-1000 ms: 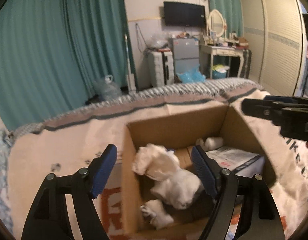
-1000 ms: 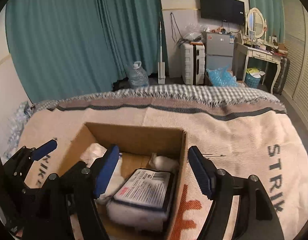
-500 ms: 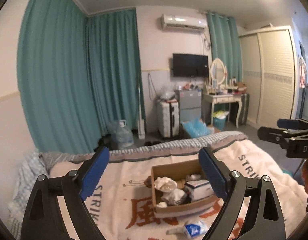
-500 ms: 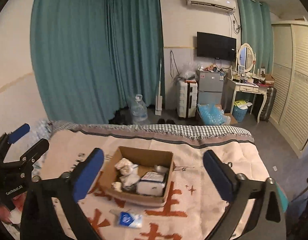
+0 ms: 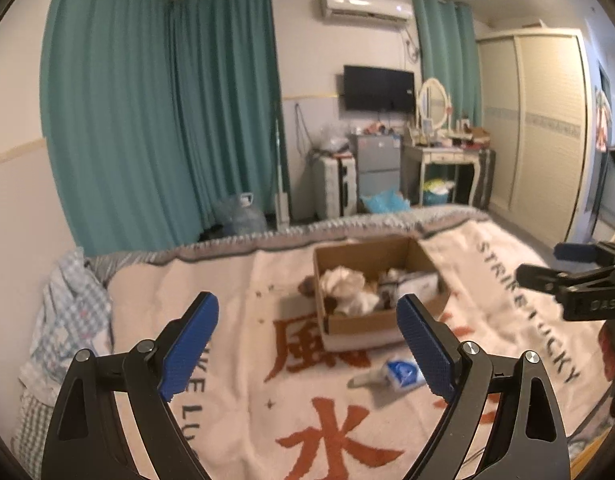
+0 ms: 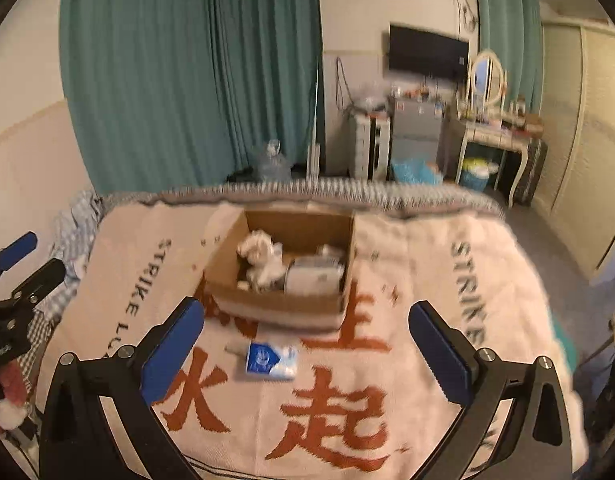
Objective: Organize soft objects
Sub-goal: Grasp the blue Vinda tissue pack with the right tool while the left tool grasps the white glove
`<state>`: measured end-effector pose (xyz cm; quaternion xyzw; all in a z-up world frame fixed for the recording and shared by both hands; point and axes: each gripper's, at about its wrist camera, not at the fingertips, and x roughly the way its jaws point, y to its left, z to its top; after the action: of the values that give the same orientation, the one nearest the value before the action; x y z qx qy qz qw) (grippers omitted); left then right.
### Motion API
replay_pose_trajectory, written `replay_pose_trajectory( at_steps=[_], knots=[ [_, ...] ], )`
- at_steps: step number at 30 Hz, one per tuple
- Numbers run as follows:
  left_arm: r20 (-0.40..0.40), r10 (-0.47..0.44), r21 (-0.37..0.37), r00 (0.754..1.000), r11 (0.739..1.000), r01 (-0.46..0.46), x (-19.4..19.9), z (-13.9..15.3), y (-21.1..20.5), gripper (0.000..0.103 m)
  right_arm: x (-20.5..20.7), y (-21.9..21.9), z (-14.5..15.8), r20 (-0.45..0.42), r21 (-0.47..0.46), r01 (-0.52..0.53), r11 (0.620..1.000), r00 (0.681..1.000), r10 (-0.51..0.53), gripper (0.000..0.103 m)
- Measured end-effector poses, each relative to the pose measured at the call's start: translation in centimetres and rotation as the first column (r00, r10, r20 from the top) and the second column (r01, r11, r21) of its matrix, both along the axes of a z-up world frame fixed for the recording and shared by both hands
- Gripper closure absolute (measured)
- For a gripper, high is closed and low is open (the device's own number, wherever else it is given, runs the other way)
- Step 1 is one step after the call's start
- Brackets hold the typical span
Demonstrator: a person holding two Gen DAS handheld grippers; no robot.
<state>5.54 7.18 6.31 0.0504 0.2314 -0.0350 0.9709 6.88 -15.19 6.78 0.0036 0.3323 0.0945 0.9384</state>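
Note:
A cardboard box (image 5: 361,326) (image 6: 279,304) sits on the blanket-covered bed and holds white soft cloths (image 5: 343,280) (image 6: 259,252) and a white packet (image 6: 313,278). A blue-and-white tissue pack (image 5: 399,372) (image 6: 269,358) lies on the blanket just in front of the box. My left gripper (image 5: 307,348) is open and empty, held back above the blanket. My right gripper (image 6: 307,348) is open and empty too, above the blanket in front of the tissue pack. Each gripper shows at the edge of the other's view.
The cream blanket (image 6: 387,400) with red characters covers the bed. A checked cloth (image 5: 67,304) lies bunched at the bed's left edge. Teal curtains, a water jug (image 5: 243,216), a suitcase, a small fridge and a dressing table (image 5: 443,160) stand beyond the bed's far edge.
Both grippers have pulled back from right over the box to well above the bed. The whole box and the tissue pack in front of it have come into view.

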Motion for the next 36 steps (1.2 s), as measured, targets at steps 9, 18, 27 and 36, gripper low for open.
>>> replay_pose_trajectory(
  at_steps=[9, 18, 27, 36],
  knots=[
    [-0.198, 0.054, -0.010, 0.979, 0.998, -0.057, 6.2, -12.4, -0.5, 0.011, 6.3, 2.9, -13.7, -0.199, 0.023, 0.014, 1.000, 0.980, -0.010, 0.000],
    [-0.304, 0.086, 0.000, 0.949, 0.996, -0.091, 8.6, -19.4, 1.3, 0.011, 9.5, 5.5, -22.1, -0.301, 0.049, -0.059, 0.997, 0.951, 0.071, 0.013],
    [-0.360, 0.074, -0.038, 0.930, 0.995, -0.093, 8.0, -20.2, 1.1, 0.011, 8.6, 4.2, -21.1, -0.254, 0.064, -0.026, 0.998, 0.966, 0.042, 0.034],
    [-0.412, -0.049, -0.065, 0.910, 0.998, 0.025, 6.9, -19.9, -6.5, 0.011, 7.5, -1.5, -18.3, -0.205, 0.072, 0.081, 0.994, 0.977, -0.065, 0.034]
  ],
)
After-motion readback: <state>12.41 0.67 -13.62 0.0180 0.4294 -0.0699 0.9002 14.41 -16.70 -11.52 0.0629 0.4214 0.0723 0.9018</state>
